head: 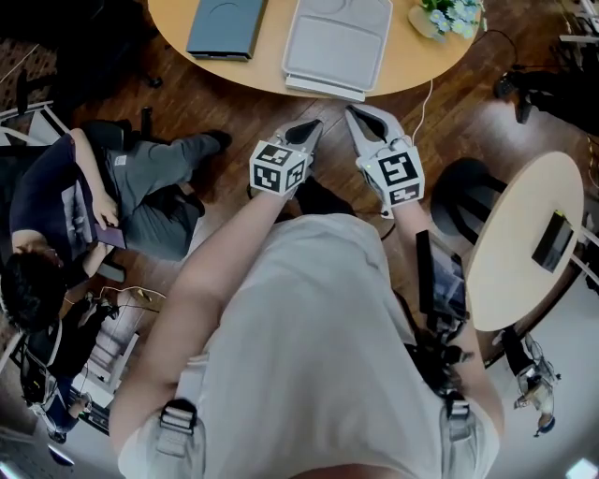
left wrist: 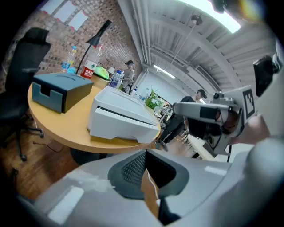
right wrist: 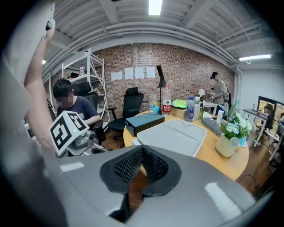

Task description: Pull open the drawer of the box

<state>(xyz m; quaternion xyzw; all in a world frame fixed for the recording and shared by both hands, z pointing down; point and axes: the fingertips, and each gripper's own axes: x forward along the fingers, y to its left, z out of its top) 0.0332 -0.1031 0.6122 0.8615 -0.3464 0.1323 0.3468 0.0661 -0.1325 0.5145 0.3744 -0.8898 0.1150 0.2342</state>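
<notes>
The light grey box (head: pixel 337 42) lies on the round wooden table (head: pixel 412 65), its near edge toward me. In the left gripper view the grey box (left wrist: pixel 120 117) shows a thin seam along its front face, and the front looks closed. The same box (right wrist: pixel 173 135) lies just past the jaws in the right gripper view. My left gripper (head: pixel 314 126) hangs shut and empty short of the table edge. Beside it, my right gripper (head: pixel 351 112) has its jaws together with nothing between them. Neither gripper touches the box.
A dark blue-grey box (head: pixel 225 23) sits left of the grey one, and a flower vase (head: pixel 449 17) stands at the table's right. A seated person (head: pixel 112 196) is on the floor side at left. A second round table (head: pixel 524 243) and a black chair (head: pixel 463 192) stand at right.
</notes>
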